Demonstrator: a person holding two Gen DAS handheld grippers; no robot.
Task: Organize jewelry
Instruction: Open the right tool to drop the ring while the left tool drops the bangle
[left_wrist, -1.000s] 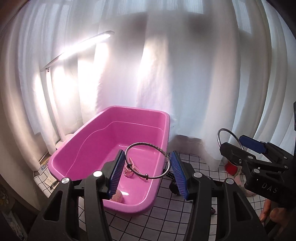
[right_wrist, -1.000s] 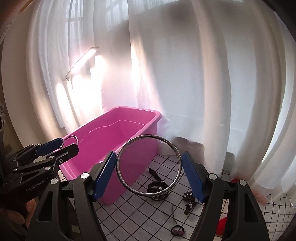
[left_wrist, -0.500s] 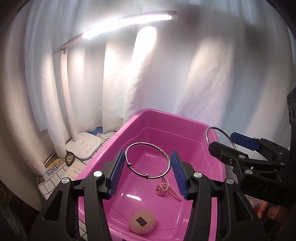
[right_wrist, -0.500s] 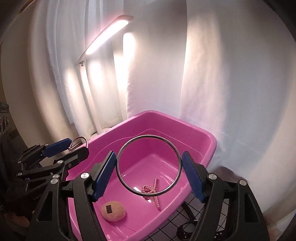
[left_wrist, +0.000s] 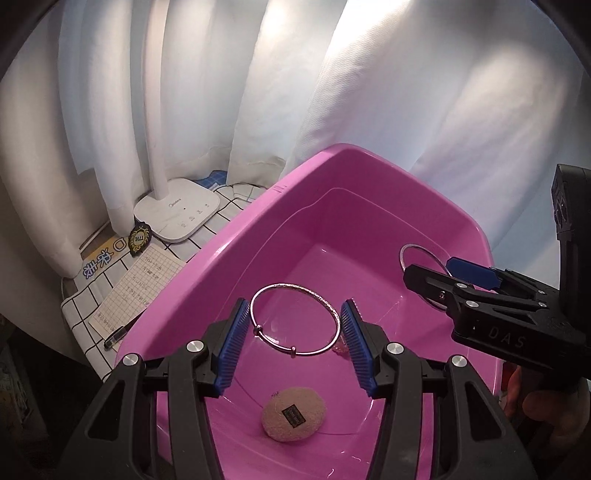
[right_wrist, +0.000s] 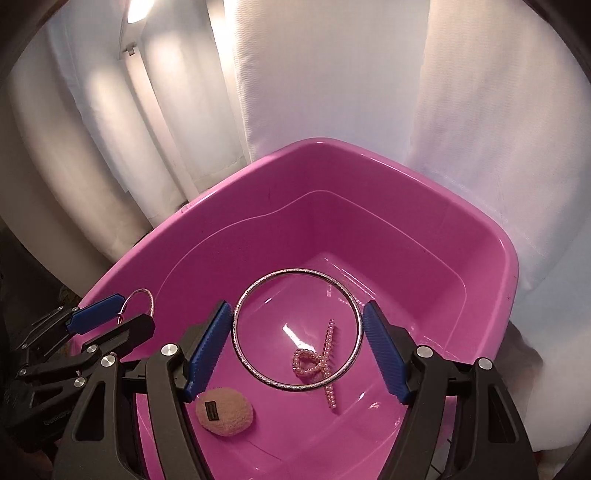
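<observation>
Left gripper clamps a thin bangle; right gripper clamps a larger bangle, both above the pink tub.

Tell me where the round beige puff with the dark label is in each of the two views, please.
Left wrist view: the beige puff lies on the tub floor at bottom centre, below the bangle held by the left gripper.
Right wrist view: the puff lies at lower left, under the left blue pad of the right gripper.
Shared landmark: the pink tub.
</observation>
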